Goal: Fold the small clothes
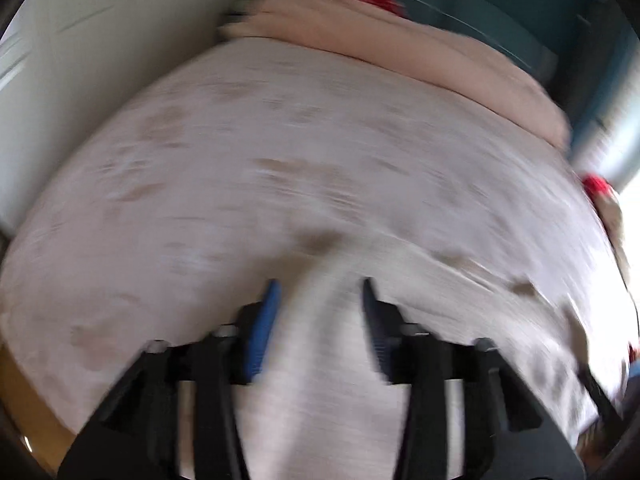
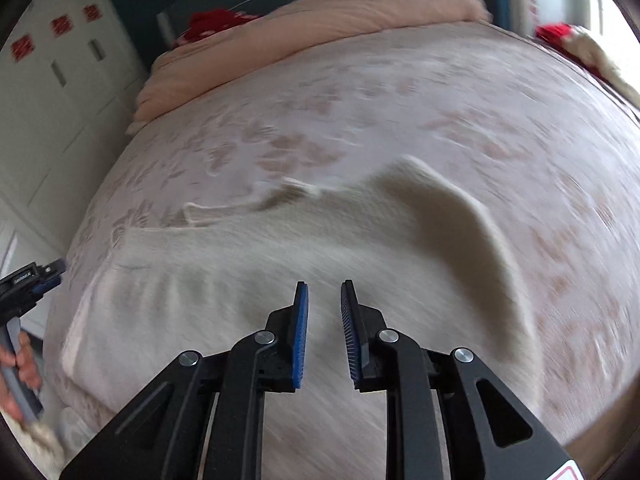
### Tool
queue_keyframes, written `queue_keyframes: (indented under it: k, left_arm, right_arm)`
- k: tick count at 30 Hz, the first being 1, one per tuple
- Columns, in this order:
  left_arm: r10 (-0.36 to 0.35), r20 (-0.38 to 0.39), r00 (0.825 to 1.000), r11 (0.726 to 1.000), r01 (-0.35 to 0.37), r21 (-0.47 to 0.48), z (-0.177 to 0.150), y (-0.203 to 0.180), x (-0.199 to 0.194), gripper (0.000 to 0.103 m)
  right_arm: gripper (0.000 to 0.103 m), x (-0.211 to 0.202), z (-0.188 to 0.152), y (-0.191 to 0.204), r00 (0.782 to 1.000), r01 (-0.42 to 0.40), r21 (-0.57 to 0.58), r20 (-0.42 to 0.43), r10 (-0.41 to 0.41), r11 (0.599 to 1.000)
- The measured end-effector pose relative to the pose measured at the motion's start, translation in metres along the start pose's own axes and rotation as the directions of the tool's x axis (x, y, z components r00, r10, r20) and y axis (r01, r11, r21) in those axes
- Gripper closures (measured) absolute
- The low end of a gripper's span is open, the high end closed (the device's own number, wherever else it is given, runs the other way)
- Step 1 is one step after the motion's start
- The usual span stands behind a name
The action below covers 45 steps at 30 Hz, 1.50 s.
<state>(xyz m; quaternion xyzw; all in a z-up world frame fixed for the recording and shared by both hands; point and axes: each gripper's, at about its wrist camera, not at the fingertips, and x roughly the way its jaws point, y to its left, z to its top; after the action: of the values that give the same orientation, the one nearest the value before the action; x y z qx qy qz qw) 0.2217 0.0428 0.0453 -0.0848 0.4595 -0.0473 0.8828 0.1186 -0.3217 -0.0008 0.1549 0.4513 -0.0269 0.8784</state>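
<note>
Garment: a cream knit garment (image 2: 280, 280) lay spread on the bed (image 2: 440, 100), on the near part of the sheet, directly under and ahead of the right gripper (image 2: 324, 292).
Long axis: as far as the blur allowed, it ran across the right wrist view, from a ribbed edge low at the left toward a raised fold (image 2: 452, 200) at the upper right.
Right gripper: its jaws stood apart with a clear gap between the blue pads, nothing between them; it hung over the garment's near middle, and contact could not be told.
Left gripper: in its own view the left gripper (image 1: 320, 292) had its fingers spread with only pale cloth showing between them. Whether that was garment or sheet could not be told, the frame being badly smeared. In the right wrist view it appeared at the far left edge, off the garment's left end, held in a hand (image 2: 24, 364).
Nearer hand: the right, judged from its place over the cloth; the left stood beside the ribbed end.
Coming move: probably a pinch on an edge, the fold line lying across the long axis.
Background: a pink quilt (image 2: 320, 20) was heaped at the bed's far end, well apart from the garment.
</note>
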Motion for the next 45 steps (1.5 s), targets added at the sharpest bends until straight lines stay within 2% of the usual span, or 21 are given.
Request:
queue_keyframes:
  k: [2, 4, 6, 7, 8, 10, 12, 14, 16, 18, 23, 27, 30, 31, 32, 33, 34, 37, 40, 43, 45]
  left_arm:
    - [-0.022, -0.037, 0.999, 0.996, 0.025, 0.084, -0.006, -0.028, 0.02, 0.044]
    - [0.033, -0.077, 0.996, 0.987, -0.021, 0.162, -0.02, -0.047, 0.047, 0.044]
    - [0.105, -0.123, 0.987, 0.987, -0.088, 0.136, -0.028, -0.039, 0.072, 0.043]
    - [0.097, -0.132, 0.986, 0.992, -0.086, 0.087, -0.031, -0.026, 0.079, 0.043]
    - [0.064, -0.116, 0.991, 0.997, -0.059, 0.051, -0.032, -0.015, 0.079, 0.043]
    - [0.049, -0.093, 0.994, 0.996, -0.042, 0.08, -0.034, -0.011, 0.078, 0.043]
    - [0.07, -0.071, 0.995, 0.987, -0.059, 0.149, -0.038, -0.019, 0.074, 0.043]
    - [0.053, -0.062, 0.997, 0.989, -0.043, 0.142, -0.04, -0.016, 0.06, 0.044]
    - [0.015, -0.051, 0.999, 0.997, -0.011, 0.074, -0.043, -0.005, 0.037, 0.041]
    - [-0.035, -0.037, 0.999, 0.999, 0.034, -0.023, -0.051, 0.019, 0.012, 0.032]
    - [-0.079, -0.007, 0.997, 0.972, 0.076, -0.223, -0.085, 0.077, -0.03, 0.016]
    - [-0.135, -0.034, 0.99, 0.898, 0.107, -0.427, -0.113, 0.111, -0.022, 0.012]
    - [-0.191, -0.042, 0.981, 0.841, 0.141, -0.522, -0.12, 0.111, -0.001, 0.012]
    - [-0.192, -0.038, 0.981, 0.844, 0.145, -0.517, -0.119, 0.106, 0.005, 0.015]
    - [-0.174, -0.038, 0.984, 0.854, 0.132, -0.503, -0.117, 0.101, 0.007, 0.024]
    - [-0.193, -0.037, 0.981, 0.866, 0.152, -0.477, -0.112, 0.094, 0.01, 0.061]
    - [-0.213, -0.059, 0.975, 0.873, 0.163, -0.46, -0.109, 0.09, 0.012, 0.075]
    - [-0.221, -0.019, 0.975, 0.866, 0.187, -0.463, -0.097, 0.094, -0.02, 0.088]
    - [-0.232, -0.001, 0.973, 0.889, 0.211, -0.406, -0.092, 0.094, -0.066, 0.089]
    - [-0.177, -0.041, 0.983, 0.928, 0.153, -0.341, -0.11, 0.098, -0.097, 0.089]
    - [-0.143, -0.097, 0.985, 0.94, 0.105, -0.325, -0.131, 0.105, -0.091, 0.089]
  right_arm:
    - [0.084, 0.017, 0.013, 0.02, 1.0, 0.011, -0.064, -0.018, -0.012, 0.998]
    - [0.087, 0.035, 0.025, 0.019, 0.998, 0.045, -0.087, -0.034, -0.048, 0.995]
    - [0.089, 0.056, 0.035, -0.008, 0.988, 0.142, -0.065, -0.058, -0.146, 0.988]
    - [0.094, 0.065, 0.038, -0.029, 0.976, 0.201, -0.042, -0.081, -0.204, 0.979]
    - [0.103, 0.074, 0.04, -0.055, 0.974, 0.201, 0.002, -0.11, -0.2, 0.98]
    - [0.103, 0.067, 0.043, -0.084, 0.99, 0.098, 0.101, -0.107, -0.087, 0.99]
    - [0.089, 0.035, 0.045, -0.083, 0.985, 0.173, 0.097, -0.042, -0.17, 0.98]
    - [0.089, 0.005, 0.034, -0.081, 0.993, 0.119, 0.1, -0.001, -0.119, 0.988]
    - [0.081, -0.021, 0.016, -0.081, 0.993, 0.12, 0.101, 0.009, -0.122, 0.988]
    - [0.051, -0.05, -0.018, -0.093, 0.992, 0.124, 0.155, 0.001, -0.126, 0.98]
    - [0.046, -0.082, -0.094, -0.126, 0.997, 0.025, 0.326, -0.075, 0.0, 0.945]
    - [0.036, -0.07, -0.115, -0.131, 0.985, -0.117, 0.429, -0.067, 0.161, 0.896]
    - [0.034, -0.04, -0.113, -0.128, 0.965, -0.198, 0.527, -0.043, 0.258, 0.827]
    - [0.034, -0.033, -0.112, -0.127, 0.964, -0.202, 0.545, -0.038, 0.265, 0.814]
    - [0.045, -0.025, -0.109, -0.123, 0.965, -0.196, 0.562, -0.036, 0.26, 0.804]
    - [0.074, -0.02, -0.105, -0.119, 0.968, -0.19, 0.561, -0.032, 0.25, 0.806]
    - [0.081, -0.018, -0.1, -0.113, 0.966, -0.198, 0.551, -0.03, 0.257, 0.811]
    - [0.084, -0.045, -0.075, -0.089, 0.968, -0.231, 0.46, 0.021, 0.25, 0.857]
    - [0.085, -0.083, -0.06, -0.07, 0.96, -0.273, 0.365, 0.049, 0.274, 0.89]
    - [0.085, -0.097, -0.076, -0.072, 0.974, -0.213, 0.308, -0.014, 0.228, 0.927]
    - [0.083, -0.084, -0.1, -0.085, 0.979, -0.148, 0.317, -0.089, 0.184, 0.937]
